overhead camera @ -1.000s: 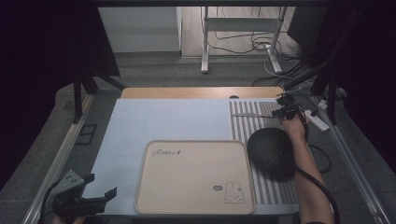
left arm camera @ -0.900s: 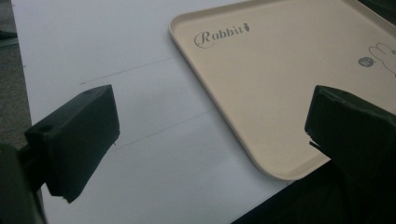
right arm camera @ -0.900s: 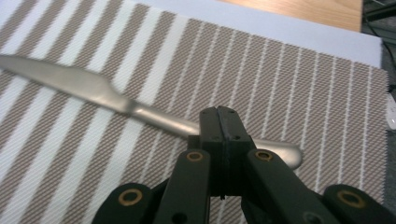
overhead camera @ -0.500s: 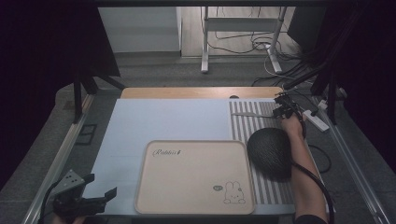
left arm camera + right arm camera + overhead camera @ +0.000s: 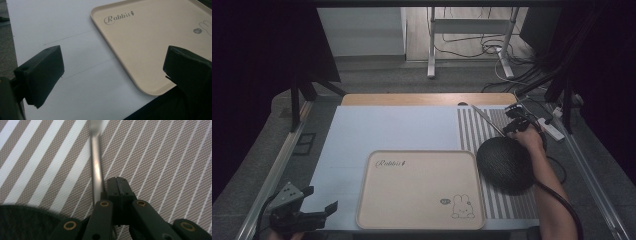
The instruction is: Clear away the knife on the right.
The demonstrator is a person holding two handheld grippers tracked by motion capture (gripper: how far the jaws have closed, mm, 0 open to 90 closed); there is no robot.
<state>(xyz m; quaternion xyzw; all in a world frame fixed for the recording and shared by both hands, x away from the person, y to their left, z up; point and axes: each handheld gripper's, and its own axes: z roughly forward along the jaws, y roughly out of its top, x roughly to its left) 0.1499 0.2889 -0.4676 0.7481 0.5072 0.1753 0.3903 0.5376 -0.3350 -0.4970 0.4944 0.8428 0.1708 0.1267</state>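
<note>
The right gripper (image 5: 515,121) is found at the far right of the tabletop (image 5: 387,130), its jaws pressed together on the handle of a slim metal utensil (image 5: 97,167). In the high view the utensil (image 5: 486,119) runs from the jaws toward the far left across the striped placemat (image 5: 472,135); whether it is a spoon or a stirrer cannot be told, its far end being blurred. A dark round mesh bowl (image 5: 505,163) sits just near of the gripper, beside the beige rabbit tray (image 5: 419,192). The left gripper (image 5: 309,215) is held idle at the near left corner, jaws spread wide over the tray's near edge (image 5: 140,82).

The pinch sits off-centre, at one side of the jaws. It is judged that the grip should be kept firm and the handle lifted level, so the long end is not swung against the bowl.
</note>
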